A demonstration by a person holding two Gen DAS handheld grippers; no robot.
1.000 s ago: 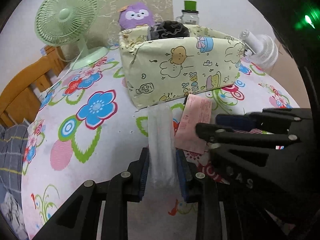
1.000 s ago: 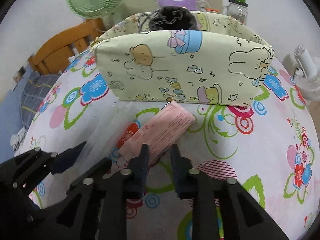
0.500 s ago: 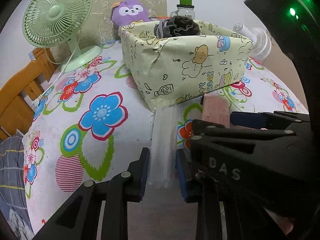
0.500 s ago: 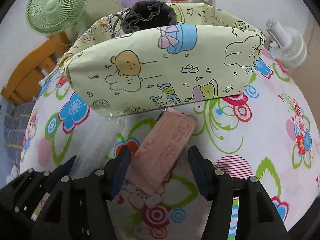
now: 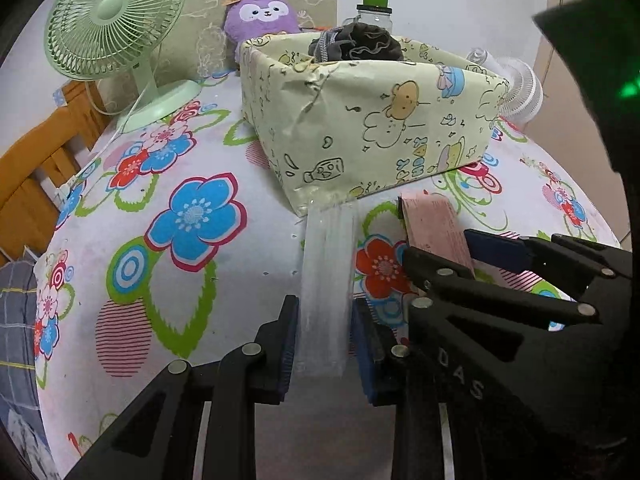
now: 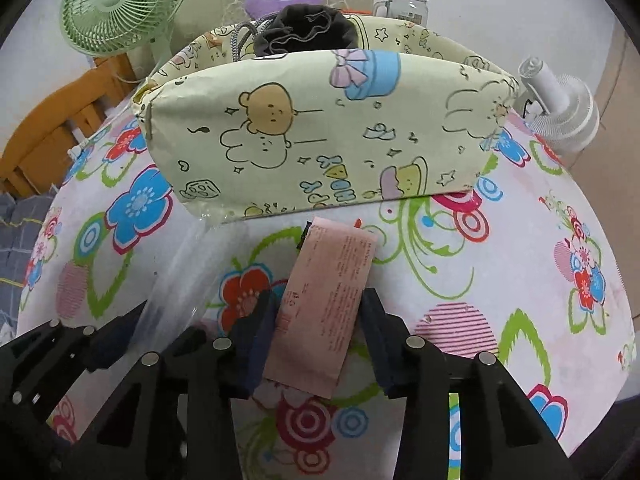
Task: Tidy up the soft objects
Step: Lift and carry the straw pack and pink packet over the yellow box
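Left gripper clamping clear white packet, lying on floral tablecloth. Right gripper jaws just closing around pink packet, pads flanking edges. Cartoon-print box sitting beyond, holding dark pouch.

Soft, even indoor light, fairly bright, no hard shadows, strong fisheye bulge bending the flowered tablecloth – black vignette at every corner, a green lamp's glow at the right edge – sharp mid-frame, nearest parts slightly soft.
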